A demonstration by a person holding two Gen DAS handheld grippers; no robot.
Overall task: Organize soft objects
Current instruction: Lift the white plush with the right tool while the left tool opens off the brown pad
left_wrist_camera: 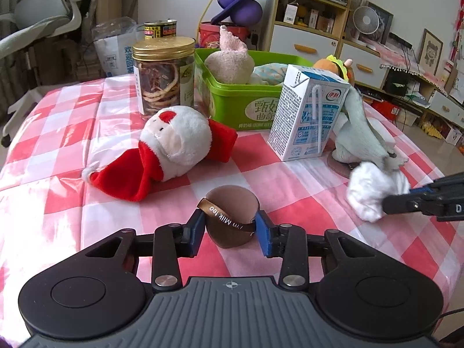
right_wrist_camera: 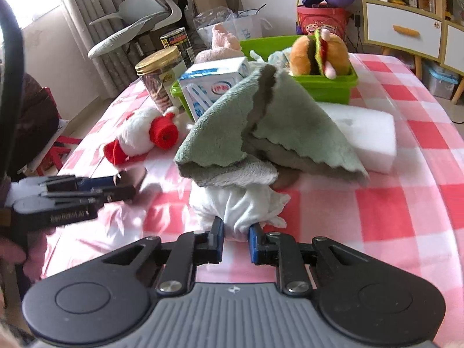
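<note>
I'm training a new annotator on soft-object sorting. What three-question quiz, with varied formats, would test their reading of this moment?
1. True or false: the left gripper has its jaws on either side of the brown puff with the "Milk tea" ribbon.
2. What does the right gripper grip? A) Santa plush B) white cloth bundle C) milk carton
3. Fill in: the burger plush sits in the ____ bin.

Key
1. True.
2. B: the white cloth bundle, under the green towel. The Santa plush and milk carton sit on the table untouched.
3. Green: the green bin.
</note>
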